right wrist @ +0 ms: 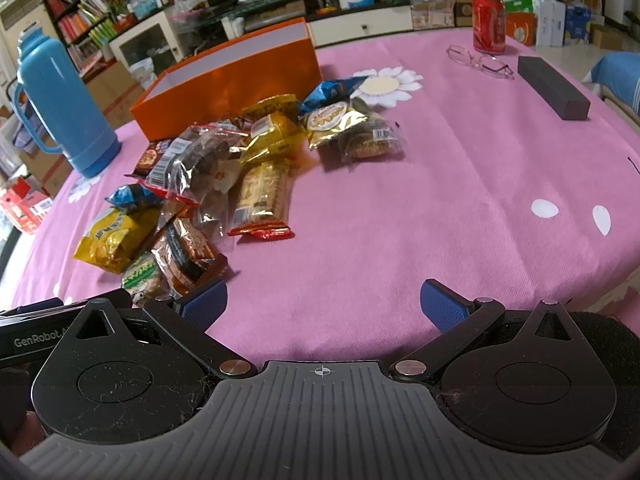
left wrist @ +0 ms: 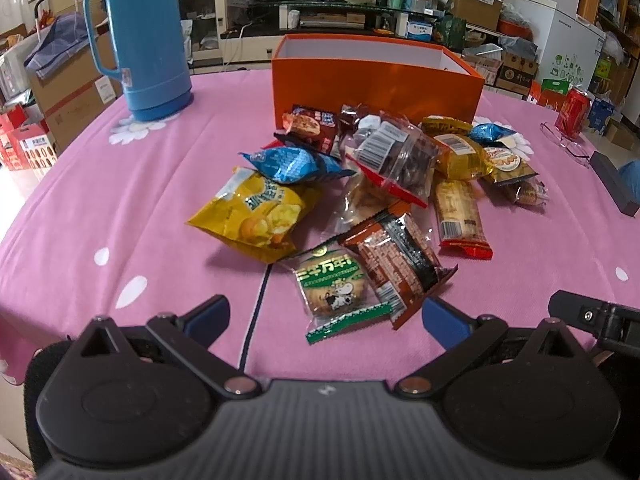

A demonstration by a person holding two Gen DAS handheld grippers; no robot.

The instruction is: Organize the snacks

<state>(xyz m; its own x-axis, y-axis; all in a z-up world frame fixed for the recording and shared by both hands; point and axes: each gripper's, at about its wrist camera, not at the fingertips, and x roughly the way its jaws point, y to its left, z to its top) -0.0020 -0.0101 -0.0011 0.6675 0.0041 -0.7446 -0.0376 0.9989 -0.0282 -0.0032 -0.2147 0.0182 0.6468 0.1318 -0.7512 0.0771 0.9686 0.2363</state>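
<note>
A heap of snack packets lies on the pink tablecloth point(left wrist: 140, 184) in front of an open orange box point(left wrist: 376, 80) point(right wrist: 224, 84). Nearest me are a green-edged cow packet point(left wrist: 336, 292), a brown wafer packet point(left wrist: 400, 256) and a yellow chip bag point(left wrist: 252, 216) point(right wrist: 116, 236). Farther back sit a blue bag point(left wrist: 288, 162), a clear bag of dark snacks point(left wrist: 396, 160) and a red-ended biscuit bar point(left wrist: 460, 216) point(right wrist: 262, 200). My left gripper point(left wrist: 326, 318) is open, just short of the cow packet. Over bare cloth to the right of the heap, my right gripper point(right wrist: 322, 302) stands open and holds nothing.
A blue thermos point(left wrist: 140, 36) point(right wrist: 60, 104) stands at the back left. A red can point(right wrist: 489, 23), eyeglasses point(right wrist: 480, 62) and a dark oblong case point(right wrist: 554, 92) lie at the far right. Cardboard boxes, shelves and a cluttered cabinet ring the table.
</note>
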